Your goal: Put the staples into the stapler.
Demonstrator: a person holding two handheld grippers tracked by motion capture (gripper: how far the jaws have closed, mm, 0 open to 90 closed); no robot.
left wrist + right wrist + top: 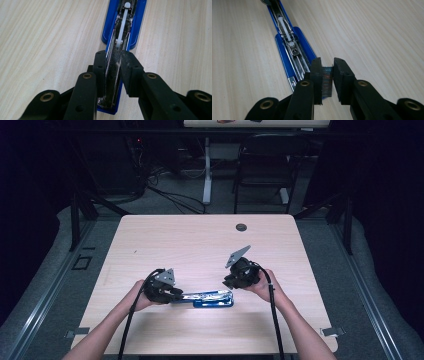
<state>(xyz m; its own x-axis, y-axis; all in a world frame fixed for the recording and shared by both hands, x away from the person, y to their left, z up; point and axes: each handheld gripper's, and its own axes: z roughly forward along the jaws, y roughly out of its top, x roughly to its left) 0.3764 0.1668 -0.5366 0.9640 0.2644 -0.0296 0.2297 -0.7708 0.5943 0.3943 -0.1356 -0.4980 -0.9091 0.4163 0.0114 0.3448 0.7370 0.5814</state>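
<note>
Loading staples into the blue metal stapler (207, 298), lid swung open, lying flat near the desk's (200, 240) front edge, roughly mid-width.

Left gripper (113, 67): jaws clenched on the stapler's opened black-and-chrome top arm at its hinge end, pinning it. Right gripper (327, 75): jaws grasping a short silvery strip of staples (327, 81), held just above the stapler's free end, not touching the channel as far as I can tell.

Progress, my read: stapler opened and steadied, strip picked up; that's done. Left to do: line the strip up with the chrome magazine channel (292, 53), drop it in, close the lid. White pusher (122, 22) sits in the channel, may need clearing.

Orientation: stapler's long axis runs parallel to the desk's front edge, hinge end toward the left gripper, open loading end toward the right gripper.
</note>
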